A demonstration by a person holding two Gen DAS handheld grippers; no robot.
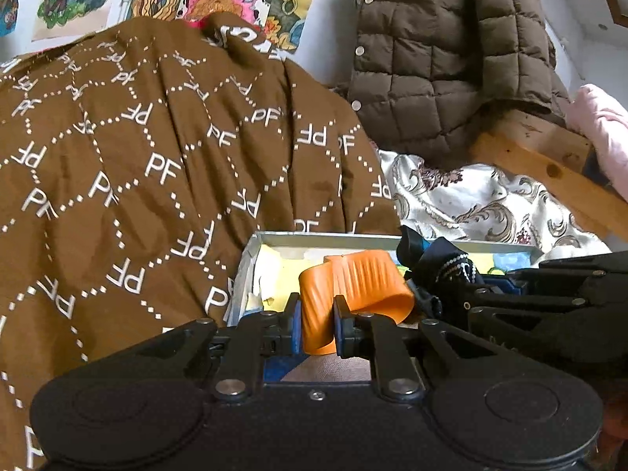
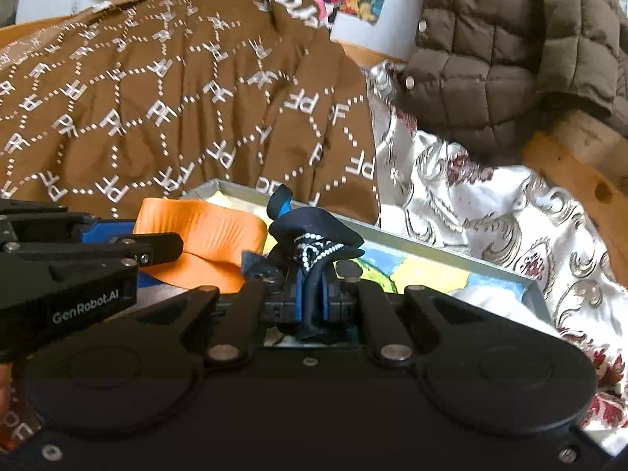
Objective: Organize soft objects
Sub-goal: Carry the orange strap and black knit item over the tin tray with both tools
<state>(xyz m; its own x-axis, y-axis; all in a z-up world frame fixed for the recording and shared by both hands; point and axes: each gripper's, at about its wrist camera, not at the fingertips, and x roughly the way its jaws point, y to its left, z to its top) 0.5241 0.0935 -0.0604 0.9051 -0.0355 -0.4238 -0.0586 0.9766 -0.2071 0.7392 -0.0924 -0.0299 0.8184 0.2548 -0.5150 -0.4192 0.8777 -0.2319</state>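
My left gripper [image 1: 318,324] is shut on a folded orange ribbed band [image 1: 353,294], held just over a shallow grey box [image 1: 314,237] with a yellow and blue lining. My right gripper [image 2: 312,302] is shut on a dark navy cloth piece with white bead trim [image 2: 314,235], also above the grey box [image 2: 431,245]. The orange band [image 2: 204,231] and the left gripper [image 2: 117,251] show at the left of the right wrist view. The navy cloth [image 1: 439,271] and the right gripper [image 1: 510,290] show at the right of the left wrist view.
A brown quilt printed with white PF letters [image 1: 157,157] lies heaped behind and left of the box. A floral white cloth [image 1: 471,200] spreads to the right. An olive quilted jacket [image 1: 451,59] hangs over a wooden frame [image 1: 541,165]. Pink fabric [image 1: 604,125] sits far right.
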